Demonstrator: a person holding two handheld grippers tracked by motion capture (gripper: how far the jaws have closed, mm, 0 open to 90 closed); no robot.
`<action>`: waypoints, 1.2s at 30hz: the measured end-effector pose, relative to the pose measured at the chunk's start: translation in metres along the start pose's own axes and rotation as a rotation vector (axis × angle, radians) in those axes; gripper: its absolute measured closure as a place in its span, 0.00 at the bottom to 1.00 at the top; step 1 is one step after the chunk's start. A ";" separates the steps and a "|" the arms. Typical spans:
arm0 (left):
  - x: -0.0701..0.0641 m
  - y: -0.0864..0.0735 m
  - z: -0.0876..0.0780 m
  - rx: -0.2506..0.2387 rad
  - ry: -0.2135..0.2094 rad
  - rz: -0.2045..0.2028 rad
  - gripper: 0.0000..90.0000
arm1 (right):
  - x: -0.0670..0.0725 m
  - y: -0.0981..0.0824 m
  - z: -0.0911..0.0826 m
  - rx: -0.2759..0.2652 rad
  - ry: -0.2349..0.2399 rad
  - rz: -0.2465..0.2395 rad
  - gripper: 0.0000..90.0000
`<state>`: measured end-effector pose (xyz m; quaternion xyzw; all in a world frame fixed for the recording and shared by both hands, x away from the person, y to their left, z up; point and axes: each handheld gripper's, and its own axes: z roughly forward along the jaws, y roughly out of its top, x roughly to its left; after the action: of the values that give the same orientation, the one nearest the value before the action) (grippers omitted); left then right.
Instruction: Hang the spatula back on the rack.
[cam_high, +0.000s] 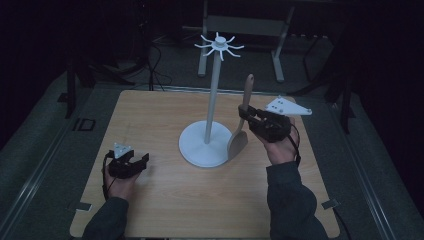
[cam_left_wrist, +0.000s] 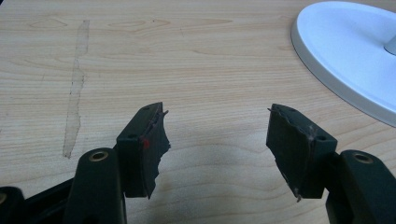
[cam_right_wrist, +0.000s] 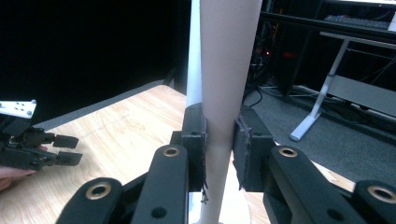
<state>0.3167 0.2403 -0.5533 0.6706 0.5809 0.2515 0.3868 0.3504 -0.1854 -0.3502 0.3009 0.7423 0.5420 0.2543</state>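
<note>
Because the right gripper (cam_high: 248, 116) clamps the wooden spatula's (cam_high: 242, 126) handle upright with its blade hanging below, close beside the hook stand's (cam_high: 212, 97) pole, a swing could knock it, while the left gripper (cam_high: 136, 162) rests wide open.

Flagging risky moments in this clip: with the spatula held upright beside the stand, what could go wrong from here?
1. The right gripper clamps the wooden spatula on its smooth handle, so it could pivot or slip.
2. Its blade sits by the white stand base; a swing might knock the stand.
3. The open left gripper isn't steadying it.
</note>
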 end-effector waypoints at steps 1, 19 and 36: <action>0.000 0.000 0.000 0.000 0.000 0.001 0.42 | -0.001 0.000 0.000 -0.002 0.000 0.003 0.84; 0.000 0.000 0.000 -0.001 -0.002 0.001 0.42 | -0.005 0.013 0.002 -0.005 0.001 0.007 0.84; -0.001 0.000 0.001 -0.001 -0.002 0.000 0.42 | -0.008 0.027 0.007 0.012 0.000 -0.010 0.84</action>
<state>0.3172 0.2396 -0.5533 0.6707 0.5803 0.2511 0.3877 0.3655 -0.1805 -0.3261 0.2986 0.7469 0.5366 0.2550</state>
